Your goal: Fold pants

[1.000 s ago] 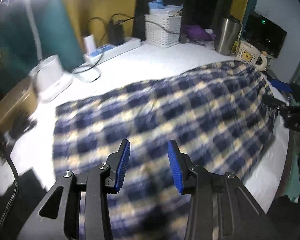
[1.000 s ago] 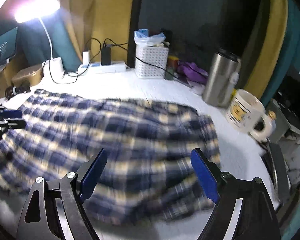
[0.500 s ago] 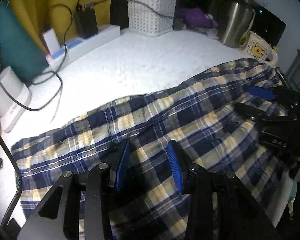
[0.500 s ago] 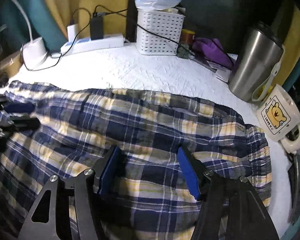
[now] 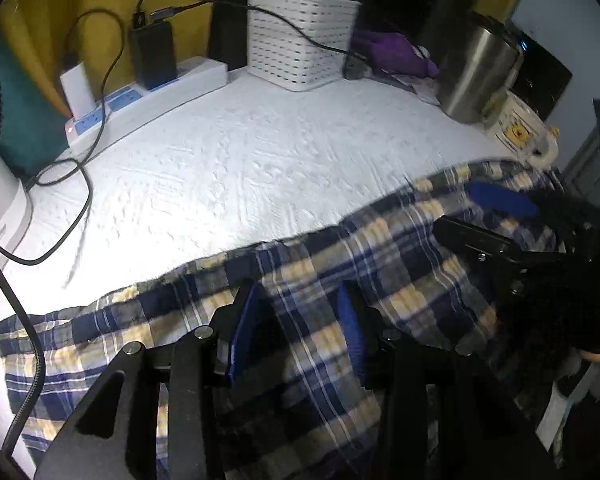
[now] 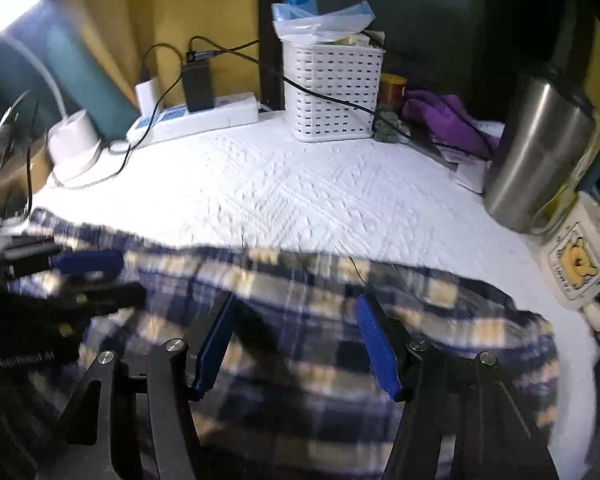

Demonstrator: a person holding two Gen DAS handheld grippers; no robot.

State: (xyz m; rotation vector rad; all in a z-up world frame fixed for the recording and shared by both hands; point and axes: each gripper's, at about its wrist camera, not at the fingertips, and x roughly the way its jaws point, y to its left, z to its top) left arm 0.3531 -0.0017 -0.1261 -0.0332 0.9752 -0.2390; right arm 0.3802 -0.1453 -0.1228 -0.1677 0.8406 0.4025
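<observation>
Both grippers stand over the near edge of the plaid pants [image 5: 400, 264]. Left gripper [image 5: 296, 332] has its blue pads partly spread with cloth lying between them; whether the pads press on it cannot be told. Right gripper [image 6: 296, 344] has just been closing, and its jaws stand wider, also with cloth between them, and the blur hides whether they grip.

Beyond both grippers stretches the white quilted cover [image 6: 320, 200], embossed with a fine raised pattern and bare between the pants and the clutter at the back. Pants themselves are soft flannel-like fabric in navy, yellow and white checks, rumpled, running across just ahead of and under the fingers.

Farther off to the right of the right gripper stands a tall brushed-steel tumbler [image 6: 540, 152], with a cream mug [image 6: 576, 264] bearing a yellow bear just beside it. Straight ahead sits a white perforated plastic basket [image 6: 332, 92], a black cable draped across it. Left of that lies a white power strip [image 5: 148, 100] with a black adapter [image 5: 154, 54] plugged in, and a purple cloth [image 6: 448, 120] bunched right of the basket.
</observation>
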